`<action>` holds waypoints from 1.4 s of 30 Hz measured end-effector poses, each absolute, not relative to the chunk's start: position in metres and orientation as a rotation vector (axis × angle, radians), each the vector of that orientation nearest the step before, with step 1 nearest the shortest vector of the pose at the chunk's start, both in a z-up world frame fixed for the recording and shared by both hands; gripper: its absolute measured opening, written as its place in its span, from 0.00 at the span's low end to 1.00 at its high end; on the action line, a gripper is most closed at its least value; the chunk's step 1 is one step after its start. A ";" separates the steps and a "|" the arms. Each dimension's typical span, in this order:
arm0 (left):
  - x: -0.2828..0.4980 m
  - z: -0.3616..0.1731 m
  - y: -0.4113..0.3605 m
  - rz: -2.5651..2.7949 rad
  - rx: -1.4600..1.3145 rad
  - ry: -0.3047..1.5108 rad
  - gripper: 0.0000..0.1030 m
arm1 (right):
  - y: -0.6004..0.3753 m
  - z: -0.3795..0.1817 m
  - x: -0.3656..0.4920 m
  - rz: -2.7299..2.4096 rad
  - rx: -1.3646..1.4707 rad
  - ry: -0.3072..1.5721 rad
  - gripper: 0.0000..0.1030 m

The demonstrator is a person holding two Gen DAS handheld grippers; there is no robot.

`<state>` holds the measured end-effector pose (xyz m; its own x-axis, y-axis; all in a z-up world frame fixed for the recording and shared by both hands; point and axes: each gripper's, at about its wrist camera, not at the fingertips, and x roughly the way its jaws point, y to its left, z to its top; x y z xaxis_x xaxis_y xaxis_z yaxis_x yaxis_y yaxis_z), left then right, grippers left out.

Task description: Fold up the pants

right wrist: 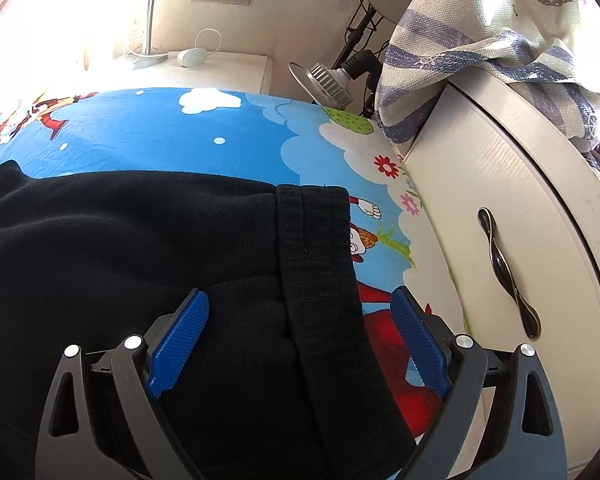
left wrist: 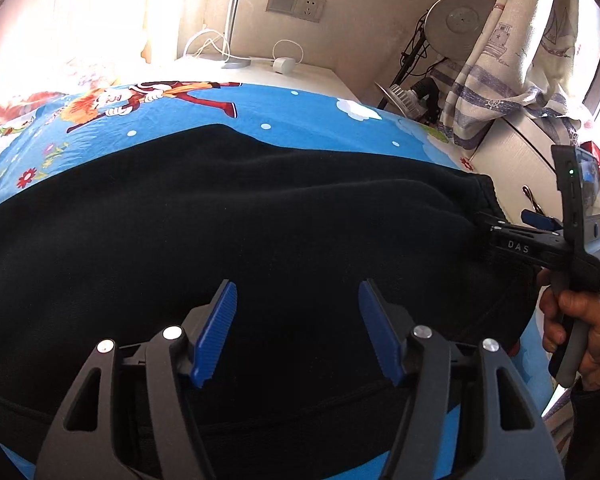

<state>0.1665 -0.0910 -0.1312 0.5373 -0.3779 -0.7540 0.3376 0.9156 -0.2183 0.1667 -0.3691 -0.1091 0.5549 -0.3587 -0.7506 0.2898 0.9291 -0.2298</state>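
Across the middle of both wrist views, the black pants lie spread on a blue cartoon-print bedsheet. At the lower centre, the left gripper hovers over the fabric, fingers apart, nothing between them. The right gripper stands wide, its blue pads either side of the ribbed waistband without pressing it. A white cabinet fills the right side.

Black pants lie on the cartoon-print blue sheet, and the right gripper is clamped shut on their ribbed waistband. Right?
Not quite. The right wrist view shows the right gripper open, its blue pads either side of the ribbed waistband without pressing it. The black pants do lie on the blue sheet.
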 end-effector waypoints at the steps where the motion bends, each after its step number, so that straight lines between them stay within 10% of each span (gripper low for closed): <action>1: 0.168 -0.137 -0.090 -0.405 -0.031 0.928 0.55 | -0.368 -0.105 0.162 -0.383 -0.072 0.899 0.85; 3: 0.169 -0.142 -0.082 -0.377 -0.038 0.939 0.43 | -0.363 -0.097 0.150 -0.371 -0.063 0.886 0.85; 32: 0.129 -0.141 0.188 0.225 -0.225 0.868 0.49 | -0.321 -0.104 0.087 -0.353 -0.136 0.918 0.87; 42: 0.097 -0.131 0.279 0.303 -0.374 0.780 0.58 | -0.118 -0.058 0.136 0.250 -0.312 0.830 0.87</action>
